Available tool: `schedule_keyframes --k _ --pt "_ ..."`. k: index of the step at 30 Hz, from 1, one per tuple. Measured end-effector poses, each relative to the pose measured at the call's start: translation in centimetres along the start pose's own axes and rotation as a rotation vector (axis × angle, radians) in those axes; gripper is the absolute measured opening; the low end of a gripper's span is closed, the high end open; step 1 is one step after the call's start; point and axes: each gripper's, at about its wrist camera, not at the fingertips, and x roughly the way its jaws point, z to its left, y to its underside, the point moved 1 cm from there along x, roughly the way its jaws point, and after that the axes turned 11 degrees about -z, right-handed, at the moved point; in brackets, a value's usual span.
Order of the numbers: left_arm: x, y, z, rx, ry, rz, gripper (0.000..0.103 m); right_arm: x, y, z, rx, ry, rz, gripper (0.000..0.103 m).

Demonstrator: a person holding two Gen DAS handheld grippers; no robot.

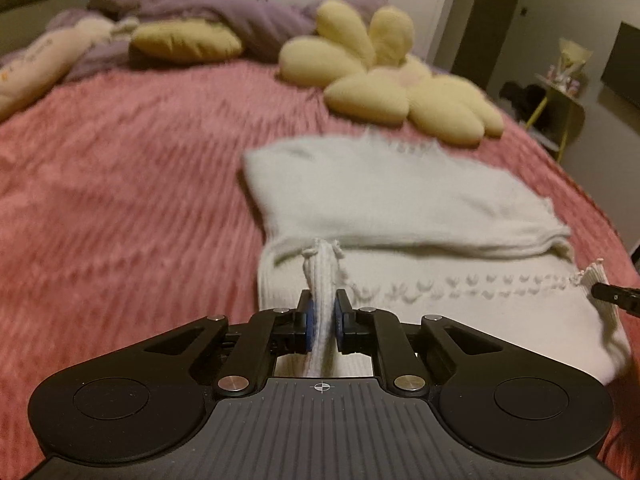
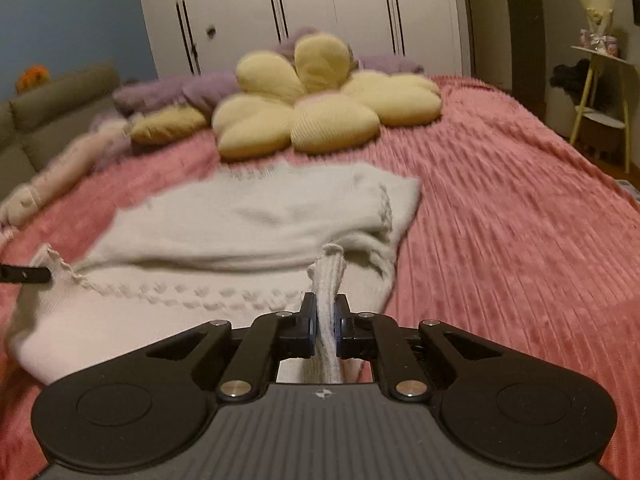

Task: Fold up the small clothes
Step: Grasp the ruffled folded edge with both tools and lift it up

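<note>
A white knitted sweater (image 1: 400, 200) lies on the pink bedspread (image 1: 120, 180), its sleeves folded across the body. My left gripper (image 1: 323, 308) is shut on a pinched ridge of the ribbed hem at the sweater's near left corner. In the right wrist view the same sweater (image 2: 260, 216) stretches away, and my right gripper (image 2: 325, 316) is shut on the hem at its near right corner. Each view catches the other gripper's black fingertip at the edge: the right one (image 1: 616, 296), the left one (image 2: 24, 274).
A yellow flower-shaped cushion (image 2: 320, 108) sits just beyond the sweater. Behind it lie a yellow pillow (image 1: 186, 40), purple bedding (image 1: 240, 16) and a pale long plush (image 1: 36, 64). White wardrobe doors (image 2: 320, 4) back the bed; a small yellow side table (image 2: 600, 100) stands right.
</note>
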Motion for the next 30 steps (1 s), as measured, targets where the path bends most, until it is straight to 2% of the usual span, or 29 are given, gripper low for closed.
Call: schedule_keyframes --k 2,4,8,11,13,16,19,22,28,30 --pt "0.7 0.6 -0.1 0.004 0.003 0.031 0.014 1.0 0.3 -0.1 -0.008 0.024 0.048 0.008" --pt "1.1 0.9 -0.1 0.015 0.003 0.043 0.021 1.6 0.5 -0.2 -0.012 0.035 0.085 0.009" --pt "1.8 1.1 -0.2 0.029 -0.008 0.055 0.027 2.0 0.5 -0.1 -0.034 0.034 0.1 0.01" --pt "2.3 1.0 0.0 0.024 -0.006 0.069 0.025 2.4 0.4 -0.1 -0.044 0.04 0.12 0.01" --pt "2.5 0.9 -0.1 0.027 -0.011 0.073 0.014 2.7 0.2 0.1 -0.053 0.042 0.125 0.01" --pt "2.2 0.6 -0.4 0.061 -0.028 0.061 0.01 2.9 0.2 0.4 -0.083 0.045 0.124 0.008" --pt "0.9 -0.3 -0.9 0.103 -0.04 0.022 0.01 2.3 0.0 1.0 -0.135 0.052 0.091 0.007" --pt "-0.5 -1.8 -0.8 0.102 -0.033 -0.024 0.01 0.9 -1.1 1.7 -0.176 0.053 0.027 0.007" --pt "-2.0 -7.4 -0.8 0.046 -0.005 -0.169 0.01 0.3 -5.1 2.3 -0.193 0.06 -0.114 0.007" --pt "-1.3 -9.2 -1.1 0.07 -0.015 -0.218 0.01 1.1 -6.6 2.2 -0.176 0.08 -0.155 0.007"
